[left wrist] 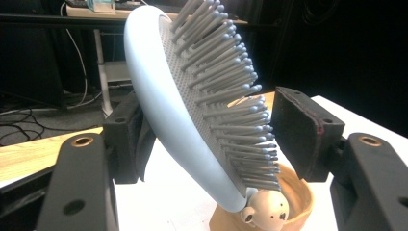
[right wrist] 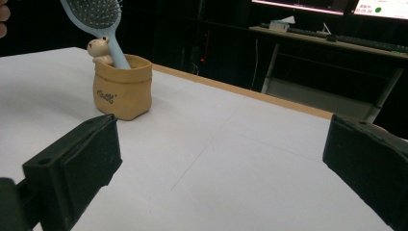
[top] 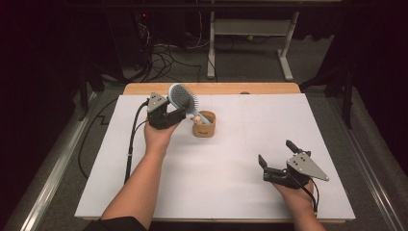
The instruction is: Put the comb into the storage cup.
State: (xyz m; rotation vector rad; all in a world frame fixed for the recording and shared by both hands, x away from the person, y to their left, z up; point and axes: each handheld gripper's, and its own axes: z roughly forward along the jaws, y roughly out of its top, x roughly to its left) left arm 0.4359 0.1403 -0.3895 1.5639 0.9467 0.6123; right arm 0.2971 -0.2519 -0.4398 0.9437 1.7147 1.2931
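Hairbrush, pale blue with grey bristles, is seen standing tilted with its handle down in a small tan holder shaped like a sack, on whose rim a little cream animal figurine is perched. The brush head is flanked by the jaws of the left gripper: the back of the head is met by one pad, while the other pad is kept just clear of the bristle tips, so the brush is not pinched. The holder is placed on the white table, toward its far edge. Well apart, near the front right, the right gripper is held with its jaws spread wide around nothing.
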